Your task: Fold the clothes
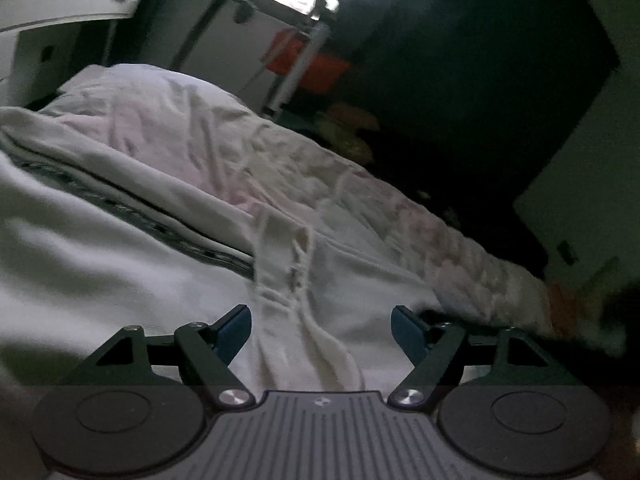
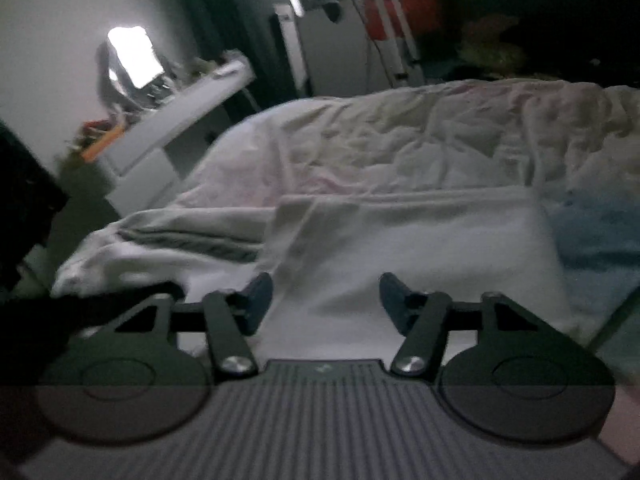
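A white garment with a dark patterned stripe lies spread on the bed. Its ribbed waistband or cuff runs toward my left gripper, which is open just above it, the band lying between the blue fingertips without being pinched. In the right wrist view the same white garment lies partly folded, flat on the bed, with a bunched part at the left. My right gripper is open low over the folded part and holds nothing.
The bed has a crumpled pale floral sheet. A white dresser with clutter stands at the left. A metal rack with an orange bin stands beyond the bed. A light blue cloth lies at the right.
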`<action>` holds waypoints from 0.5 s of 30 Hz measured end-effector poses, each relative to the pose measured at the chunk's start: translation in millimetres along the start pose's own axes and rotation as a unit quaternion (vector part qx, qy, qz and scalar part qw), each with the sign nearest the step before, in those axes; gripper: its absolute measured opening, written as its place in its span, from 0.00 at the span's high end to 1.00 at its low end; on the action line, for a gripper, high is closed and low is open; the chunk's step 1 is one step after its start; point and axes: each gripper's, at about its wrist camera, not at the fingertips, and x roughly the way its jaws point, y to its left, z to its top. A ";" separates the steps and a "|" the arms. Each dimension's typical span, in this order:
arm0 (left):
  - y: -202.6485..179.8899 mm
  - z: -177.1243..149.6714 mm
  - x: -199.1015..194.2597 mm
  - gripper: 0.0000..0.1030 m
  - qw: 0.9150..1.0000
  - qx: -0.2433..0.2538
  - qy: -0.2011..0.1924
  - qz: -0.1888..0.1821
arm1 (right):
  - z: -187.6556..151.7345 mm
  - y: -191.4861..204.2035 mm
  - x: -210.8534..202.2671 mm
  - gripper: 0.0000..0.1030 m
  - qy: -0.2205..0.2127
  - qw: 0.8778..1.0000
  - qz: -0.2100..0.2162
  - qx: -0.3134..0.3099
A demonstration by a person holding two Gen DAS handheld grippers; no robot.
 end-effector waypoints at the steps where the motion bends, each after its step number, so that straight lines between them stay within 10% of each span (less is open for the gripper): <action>1: -2.1 -2.0 2.1 0.27 1.000 0.007 0.001 -0.006 | 10.0 -1.0 10.4 0.50 0.011 1.000 0.003 0.003; 15: -8.6 -27.2 55.8 0.70 0.996 0.057 0.069 -0.007 | 65.3 31.4 148.0 0.57 0.101 0.991 -0.071 -0.048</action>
